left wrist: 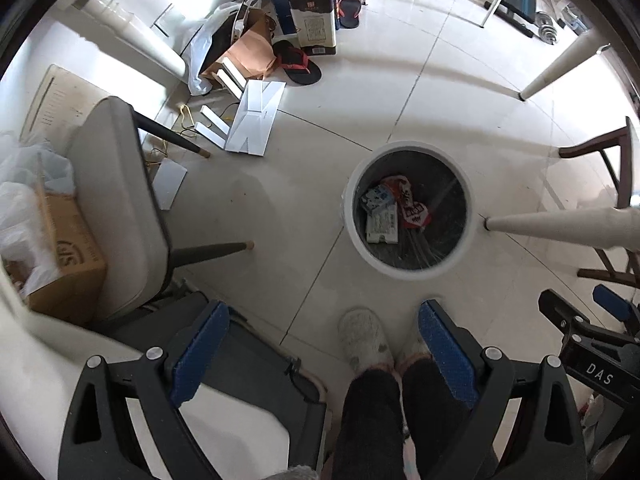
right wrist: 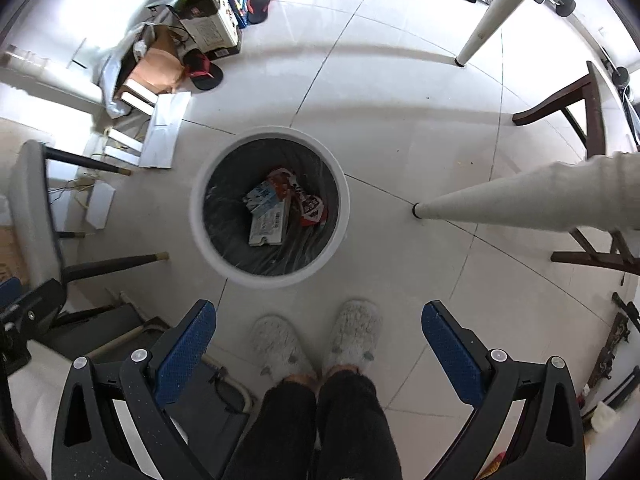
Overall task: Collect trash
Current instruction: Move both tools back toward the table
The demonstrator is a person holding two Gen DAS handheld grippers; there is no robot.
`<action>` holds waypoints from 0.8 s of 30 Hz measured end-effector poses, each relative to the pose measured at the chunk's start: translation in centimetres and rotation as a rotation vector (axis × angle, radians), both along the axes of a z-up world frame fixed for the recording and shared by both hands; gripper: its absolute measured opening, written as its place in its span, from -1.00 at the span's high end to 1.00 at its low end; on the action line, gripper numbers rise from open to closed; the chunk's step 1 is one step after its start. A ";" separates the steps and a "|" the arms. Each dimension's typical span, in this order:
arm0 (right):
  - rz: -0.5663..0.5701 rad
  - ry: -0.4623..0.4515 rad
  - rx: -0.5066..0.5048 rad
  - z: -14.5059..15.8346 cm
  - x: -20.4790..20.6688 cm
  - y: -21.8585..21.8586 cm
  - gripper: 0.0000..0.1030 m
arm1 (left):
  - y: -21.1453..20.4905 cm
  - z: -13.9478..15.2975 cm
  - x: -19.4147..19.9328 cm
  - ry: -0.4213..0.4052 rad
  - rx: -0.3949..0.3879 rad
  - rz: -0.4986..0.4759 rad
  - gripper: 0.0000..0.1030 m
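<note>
Both the left gripper [left wrist: 320, 344] and right gripper [right wrist: 318, 340] hang wide open, empty, above the round white black-lined trash bin [right wrist: 200, 216], which holds cartons and wrappers [right wrist: 280, 208], ahead, nearer the right.

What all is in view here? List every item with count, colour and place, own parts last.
Trash bin: one, white rim, dark liner, on the floor ahead.
Packaging: several pieces, blue-white and red-white, inside the bin.
Flip-flops: two, black and red, far left by the boxes.
Cardboard boxes: several, blue, brown, dark, far left.
Table legs: white, right side.
Padded chair: one, grey, left.
Wooden chair: one, dark brown, right.
Slippers: two, fluffy pale grey, on the person's feet.
Left gripper: open, empty.
Right gripper: open, empty.
</note>
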State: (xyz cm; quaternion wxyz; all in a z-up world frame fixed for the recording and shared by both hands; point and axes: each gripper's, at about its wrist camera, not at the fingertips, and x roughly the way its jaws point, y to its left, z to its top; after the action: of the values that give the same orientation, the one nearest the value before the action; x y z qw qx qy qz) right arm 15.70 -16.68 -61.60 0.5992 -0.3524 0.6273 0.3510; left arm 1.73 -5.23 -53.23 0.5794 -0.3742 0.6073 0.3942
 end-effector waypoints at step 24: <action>-0.183 0.042 0.329 35.8 8.8 1.5 -1.00 | 5.2 30.3 8.6 -0.198 0.288 -0.085 -1.00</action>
State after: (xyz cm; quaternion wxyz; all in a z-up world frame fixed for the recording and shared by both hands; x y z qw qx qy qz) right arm 24.48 -15.17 -25.85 0.6650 -0.1839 0.6031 0.4002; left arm 10.28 -0.05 -22.91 0.7003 -0.2982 0.4997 0.4135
